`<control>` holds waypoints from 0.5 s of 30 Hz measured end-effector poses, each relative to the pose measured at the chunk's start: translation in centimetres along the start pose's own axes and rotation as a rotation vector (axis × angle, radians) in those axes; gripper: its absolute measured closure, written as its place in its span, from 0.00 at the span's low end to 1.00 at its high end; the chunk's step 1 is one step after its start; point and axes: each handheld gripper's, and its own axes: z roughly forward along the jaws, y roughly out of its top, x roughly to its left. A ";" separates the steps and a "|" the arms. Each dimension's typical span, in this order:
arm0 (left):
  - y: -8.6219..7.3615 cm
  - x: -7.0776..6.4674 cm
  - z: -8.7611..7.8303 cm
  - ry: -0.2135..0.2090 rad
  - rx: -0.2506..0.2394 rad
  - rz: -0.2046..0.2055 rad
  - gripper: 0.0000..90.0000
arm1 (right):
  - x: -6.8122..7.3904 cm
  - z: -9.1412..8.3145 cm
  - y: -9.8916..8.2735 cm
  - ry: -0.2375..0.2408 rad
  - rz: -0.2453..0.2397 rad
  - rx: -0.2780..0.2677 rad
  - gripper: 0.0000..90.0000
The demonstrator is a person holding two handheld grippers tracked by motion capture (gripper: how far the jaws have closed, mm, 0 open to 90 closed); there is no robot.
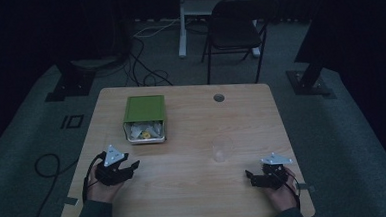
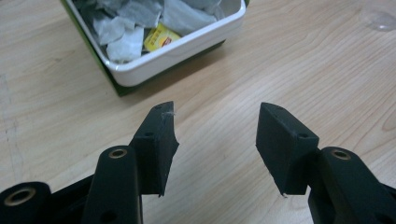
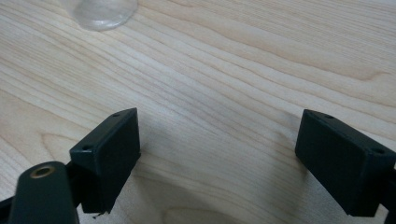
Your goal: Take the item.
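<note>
Two tongs sat low on the bench (image 1: 194, 178) in the high view: left tongs (image 1: 129, 168) near the front-left, right tongs (image 1: 252, 178) front-right, both empty. Green box (image 1: 145, 118) lay just beyond the left tongs; clear cup (image 1: 222, 149) between the two, nearer the right.

Left gripper view: jaws wide, tea bags (image 2: 140, 28) in the box's white tray (image 2: 177, 49) ahead.

Right gripper view: jaws wide over bare wood, cup base (image 3: 100, 11) upper left.
</note>
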 end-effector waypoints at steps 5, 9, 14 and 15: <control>0.8 -0.1 0.2 -0.004 -0.009 0.010 0.54 | 0.0 0.0 0.0 0.000 0.000 -0.001 0.15; 1.6 -0.1 0.6 -0.010 -0.012 0.021 0.54 | 0.0 0.0 0.0 0.000 -0.001 0.000 0.15; 2.4 -0.1 1.2 -0.015 -0.018 0.023 0.53 | 0.0 0.0 0.0 0.000 -0.001 0.001 0.15; 2.6 -0.2 1.3 -0.017 -0.019 0.023 0.52 | 0.0 0.0 0.0 0.000 0.000 0.000 0.15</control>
